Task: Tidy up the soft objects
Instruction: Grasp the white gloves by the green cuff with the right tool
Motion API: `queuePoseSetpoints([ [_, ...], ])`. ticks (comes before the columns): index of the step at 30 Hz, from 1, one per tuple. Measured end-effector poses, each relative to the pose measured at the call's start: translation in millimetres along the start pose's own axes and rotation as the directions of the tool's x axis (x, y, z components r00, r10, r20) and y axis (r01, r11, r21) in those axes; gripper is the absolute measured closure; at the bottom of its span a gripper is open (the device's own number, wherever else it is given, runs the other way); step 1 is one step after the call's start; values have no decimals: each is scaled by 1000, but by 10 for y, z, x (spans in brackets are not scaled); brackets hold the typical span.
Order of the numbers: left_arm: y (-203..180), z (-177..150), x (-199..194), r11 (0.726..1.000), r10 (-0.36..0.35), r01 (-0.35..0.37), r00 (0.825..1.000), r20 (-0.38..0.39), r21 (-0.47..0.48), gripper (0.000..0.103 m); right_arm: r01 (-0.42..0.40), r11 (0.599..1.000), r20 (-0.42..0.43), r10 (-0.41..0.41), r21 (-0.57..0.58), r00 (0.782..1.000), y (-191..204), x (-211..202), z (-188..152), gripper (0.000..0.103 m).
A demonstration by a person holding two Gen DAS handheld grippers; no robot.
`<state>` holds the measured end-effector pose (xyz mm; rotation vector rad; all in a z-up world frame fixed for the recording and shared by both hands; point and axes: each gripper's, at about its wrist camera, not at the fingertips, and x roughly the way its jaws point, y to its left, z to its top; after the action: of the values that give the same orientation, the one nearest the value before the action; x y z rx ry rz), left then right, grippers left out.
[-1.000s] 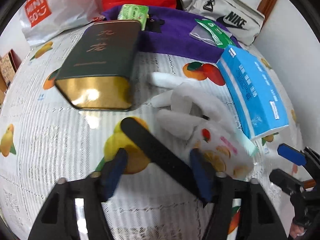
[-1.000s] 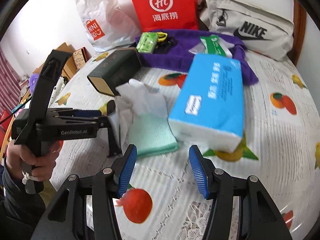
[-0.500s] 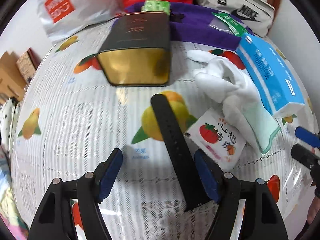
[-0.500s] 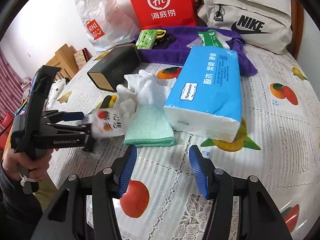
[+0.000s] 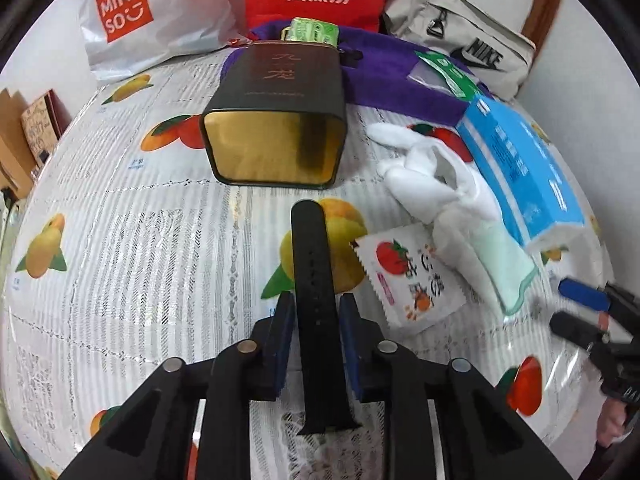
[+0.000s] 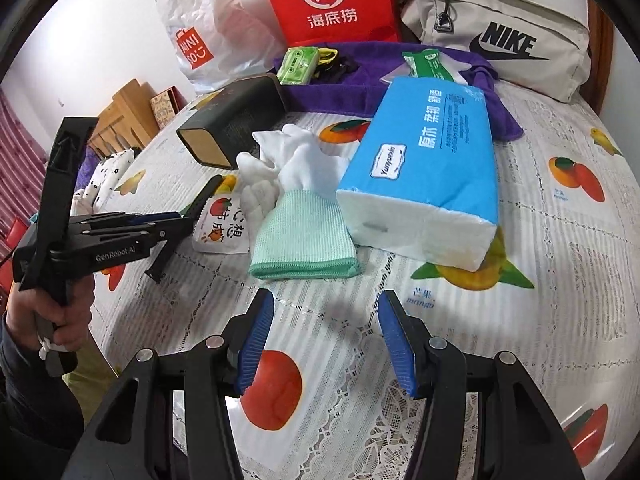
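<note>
Left tool (image 5: 316,320) clamped on strap (image 5: 314,280); right tool (image 6: 326,340) spread wide.

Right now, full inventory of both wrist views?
watch strap: 1, black, in left gripper
glove: 1, white, green cuff, beside tissues
tissue pack: 1, blue, right of glove
snack sachet: 1, white, by strap
tin: 1, dark, lying open
purple towel: 1, rear
bags: 3, red, white, beige, rear wall
left gripper: clamps strap
right gripper: open, empty
</note>
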<state>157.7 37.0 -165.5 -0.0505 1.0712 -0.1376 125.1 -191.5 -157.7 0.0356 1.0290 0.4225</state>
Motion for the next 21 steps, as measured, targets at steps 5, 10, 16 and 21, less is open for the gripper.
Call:
queuePoseSetpoints([
  [5, -89, 51, 52, 997, 67, -68, 998, 14, 48, 83, -1, 1000, -7, 1, -2, 1000, 15, 49, 27, 48],
  [10, -31, 28, 35, 998, 47, -48, 999, 26, 42, 83, -11, 1000, 7, 11, -17, 1000, 85, 53, 81, 48],
  [16, 49, -6, -3, 999, 32, -33, 999, 26, 28, 83, -28, 999, 17, 29, -37, 999, 228, 197, 206, 48],
  [21, 103, -69, -38, 998, 27, -29, 999, 32, 48, 83, -35, 999, 18, 35, 9, 999, 234, 426, 288, 57],
])
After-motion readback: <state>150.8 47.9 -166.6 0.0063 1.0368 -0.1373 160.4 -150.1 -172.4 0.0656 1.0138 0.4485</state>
